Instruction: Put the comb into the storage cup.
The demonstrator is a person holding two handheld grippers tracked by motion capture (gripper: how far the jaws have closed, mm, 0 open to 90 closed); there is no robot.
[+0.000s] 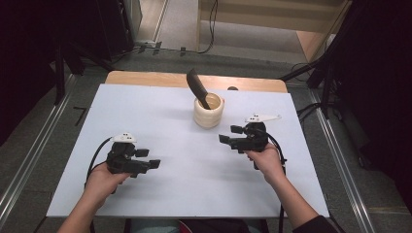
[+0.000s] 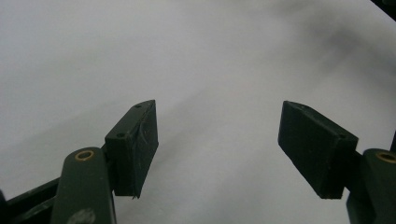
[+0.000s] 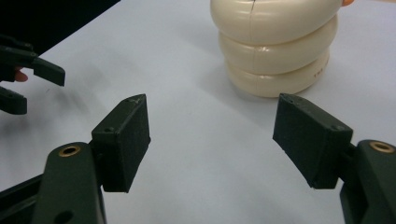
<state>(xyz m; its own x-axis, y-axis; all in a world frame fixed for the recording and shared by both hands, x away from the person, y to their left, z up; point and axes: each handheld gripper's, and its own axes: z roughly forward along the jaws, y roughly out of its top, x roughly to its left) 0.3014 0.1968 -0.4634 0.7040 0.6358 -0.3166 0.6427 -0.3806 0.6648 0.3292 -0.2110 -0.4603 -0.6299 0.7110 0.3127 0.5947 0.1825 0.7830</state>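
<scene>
Claws hovering apart over the bench, nothing gripped yet.
Left claw (image 1: 151, 158) is hanging spread and empty near the near-left corner; cream ribbed holder (image 1: 209, 110) with its dark utensil (image 1: 197, 87) is standing by the far edge; right claw (image 1: 230, 134) is waiting spread just beside it, so grasping seems left.

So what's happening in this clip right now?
A person sits at a white table holding a claw in each hand. Both are open and hold nothing. The left claw hangs over bare tabletop near the person. The right claw is closer to a cream ribbed cup that stands upright near the table's far edge, with a dark utensil leaning out of it. Neither claw touches the cup or the utensil.
</scene>
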